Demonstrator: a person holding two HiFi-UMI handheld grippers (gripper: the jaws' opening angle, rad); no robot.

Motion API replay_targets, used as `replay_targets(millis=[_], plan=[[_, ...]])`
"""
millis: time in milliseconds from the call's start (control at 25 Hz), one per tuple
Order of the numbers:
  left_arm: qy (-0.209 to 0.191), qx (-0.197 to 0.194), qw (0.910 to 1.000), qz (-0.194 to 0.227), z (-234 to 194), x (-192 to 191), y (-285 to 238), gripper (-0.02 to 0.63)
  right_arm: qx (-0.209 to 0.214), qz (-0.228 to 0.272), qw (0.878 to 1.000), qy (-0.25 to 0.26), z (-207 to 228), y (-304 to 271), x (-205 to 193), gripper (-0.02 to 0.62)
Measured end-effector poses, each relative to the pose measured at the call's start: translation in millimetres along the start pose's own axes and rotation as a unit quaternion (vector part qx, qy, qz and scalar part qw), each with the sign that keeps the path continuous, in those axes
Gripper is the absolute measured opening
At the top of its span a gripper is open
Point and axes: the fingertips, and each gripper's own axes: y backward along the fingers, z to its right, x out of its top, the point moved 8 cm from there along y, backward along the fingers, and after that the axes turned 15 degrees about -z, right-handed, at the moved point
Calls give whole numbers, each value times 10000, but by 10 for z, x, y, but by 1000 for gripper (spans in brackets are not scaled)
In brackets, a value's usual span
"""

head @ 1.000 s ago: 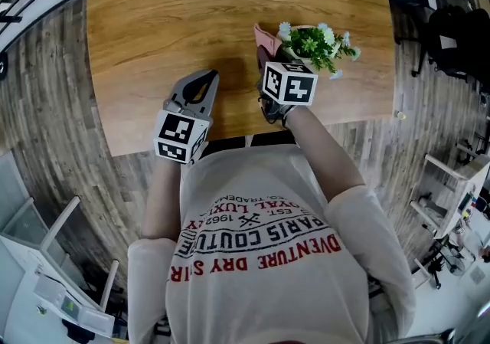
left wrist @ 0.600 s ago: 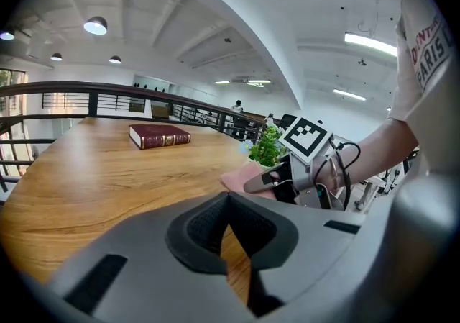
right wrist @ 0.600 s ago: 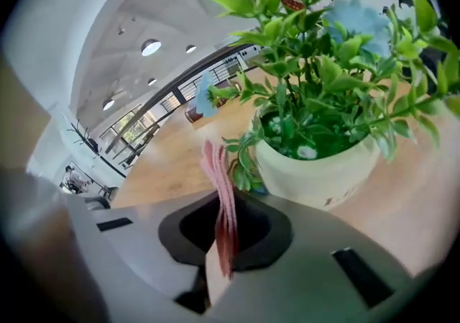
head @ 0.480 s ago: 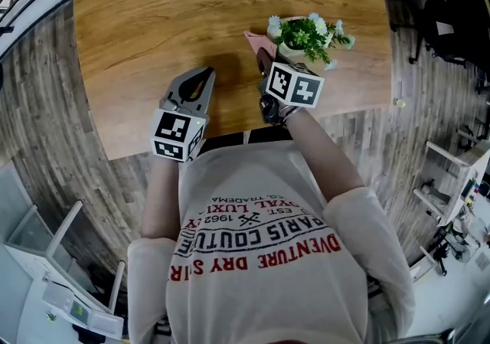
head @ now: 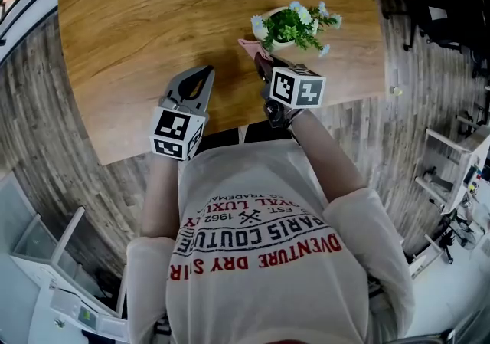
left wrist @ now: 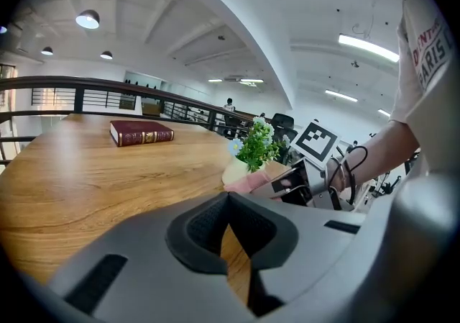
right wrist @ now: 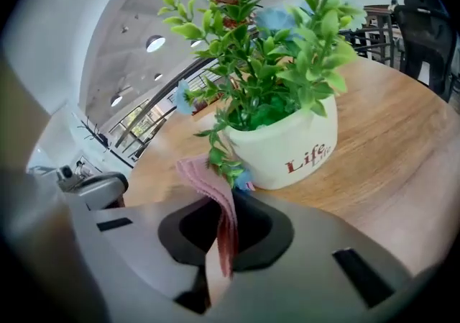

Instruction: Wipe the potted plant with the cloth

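Beside potted plant (right wrist: 291,143) — right gripper (right wrist: 221,255) pinches cloth (right wrist: 204,173).

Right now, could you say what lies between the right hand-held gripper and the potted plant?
The pink cloth, clamped in the right hand-held gripper, as the right gripper view shows.

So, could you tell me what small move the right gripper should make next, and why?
Probably ease the right gripper a little forward, toward the white pot. Its jaws are shut on the pink cloth, whose free edge stands up beside the lowest leaves, and the cloth does not seem to press on the pot's wall yet, so no wiping can start.
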Motion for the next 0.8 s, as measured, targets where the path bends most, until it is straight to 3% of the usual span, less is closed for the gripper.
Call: replay_targets(millis=[240, 400, 560, 800], plan=[[-21, 25, 10000, 20, 66, 35, -35, 14, -158, 25, 9996, -254, 85, 24, -53, 37], [-62, 50, 10000, 15, 98, 57, -49, 14, -174, -115, 9988, 450, 36, 111, -108, 37], [-74, 143, 9997, 162, 94, 167, -13, 14, 66, 16, 9934, 1144, -222, 274, -35, 37], [-103, 457, 9981, 409, 65, 325, 165, 14, 380, 313, 9870, 1530, -552, 449, 190, 37]])
